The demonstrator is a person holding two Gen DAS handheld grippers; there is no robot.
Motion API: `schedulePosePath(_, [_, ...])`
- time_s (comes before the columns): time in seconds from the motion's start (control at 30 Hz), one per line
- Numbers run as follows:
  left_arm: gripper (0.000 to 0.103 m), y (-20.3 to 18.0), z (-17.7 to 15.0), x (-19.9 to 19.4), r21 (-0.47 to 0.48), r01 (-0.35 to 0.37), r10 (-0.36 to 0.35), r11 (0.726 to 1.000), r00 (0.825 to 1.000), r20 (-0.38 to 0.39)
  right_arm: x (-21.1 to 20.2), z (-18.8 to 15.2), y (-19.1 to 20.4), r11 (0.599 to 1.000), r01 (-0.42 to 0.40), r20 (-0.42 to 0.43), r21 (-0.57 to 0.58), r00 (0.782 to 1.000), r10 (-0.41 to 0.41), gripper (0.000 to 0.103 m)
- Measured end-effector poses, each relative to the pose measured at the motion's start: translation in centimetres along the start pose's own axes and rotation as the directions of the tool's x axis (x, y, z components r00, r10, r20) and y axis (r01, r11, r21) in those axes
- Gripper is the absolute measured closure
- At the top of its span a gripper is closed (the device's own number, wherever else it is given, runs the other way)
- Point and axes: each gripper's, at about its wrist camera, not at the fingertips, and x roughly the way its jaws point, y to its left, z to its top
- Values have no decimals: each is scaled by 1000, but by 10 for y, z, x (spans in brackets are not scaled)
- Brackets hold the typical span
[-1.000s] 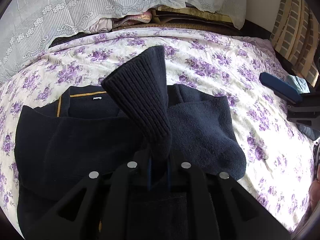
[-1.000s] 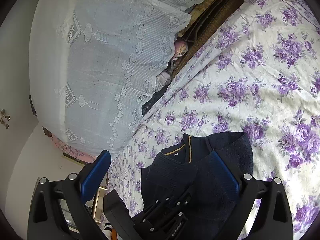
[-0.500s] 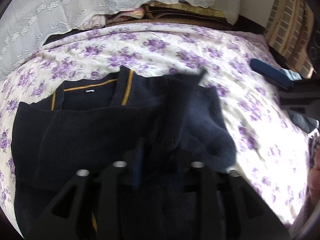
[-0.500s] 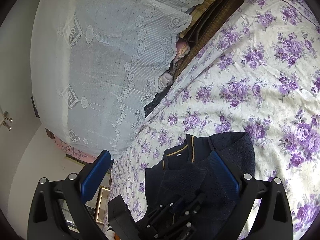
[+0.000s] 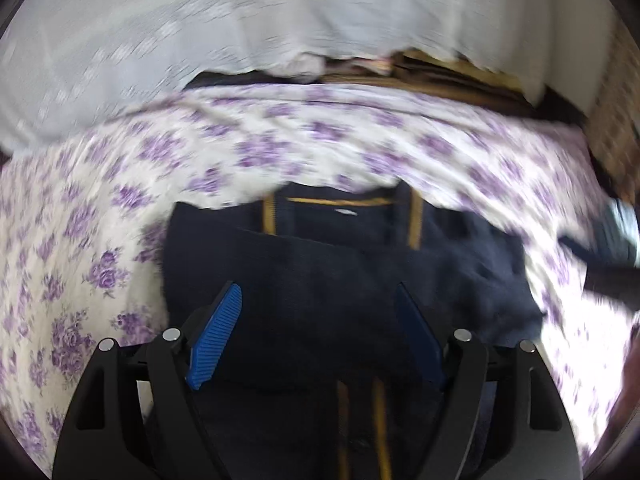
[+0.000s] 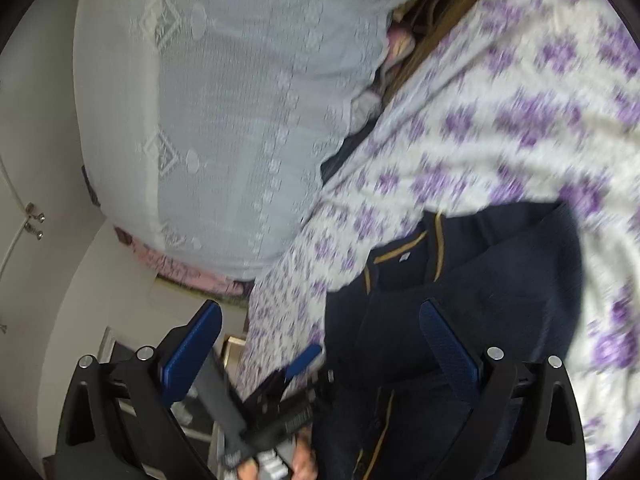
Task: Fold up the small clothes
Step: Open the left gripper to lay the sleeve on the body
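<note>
1. A dark navy knitted garment with mustard-yellow piping [image 5: 344, 272] lies on a bed covered by a white sheet printed with purple flowers [image 5: 100, 240]; both views are blurred.
2. The garment's neckline faces the far side of the bed, edged by a thin yellow line with a small white label [image 5: 346, 212] just under it.
3. Two short yellow stripes run down from the collar on either side of the label, and two more yellow stripes show on the near part of the garment.
4. A sleeve or side panel lies folded across the body, so the garment forms a compact dark block with a rounded bulge on its right side.
5. The left hand-held gripper [image 5: 318, 340] hangs over the near part of the garment; its jaws are opening, the blue ribbed pads [image 5: 216, 336] stand well apart, and nothing is pinched between them.
6. The right hand-held gripper [image 6: 320, 356] is released as well, its blue pads spread wide with only the garment and the bed edge seen beyond them.
7. In the right wrist view the left tool appears low between the right fingers, gripped from below by a person's hand [image 6: 304, 460].
8. A white lace cloth [image 6: 224, 112] drapes behind the bed.
</note>
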Motion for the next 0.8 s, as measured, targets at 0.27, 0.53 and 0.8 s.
schedulePosePath(0.27, [25, 30, 4, 66, 14, -134, 135, 991, 986, -100, 63, -21, -39, 996, 92, -170, 9, 981, -89, 4])
schedulePosePath(0.53, [12, 75, 2, 55, 45, -283, 285, 958, 958, -22, 36, -14, -41, 961, 267, -128, -68, 953, -273, 4])
schedulePosePath(0.8, [12, 80, 27, 70, 29, -231, 232, 973, 971, -54, 89, -6, -25, 985, 172, -189, -28, 966, -174, 3])
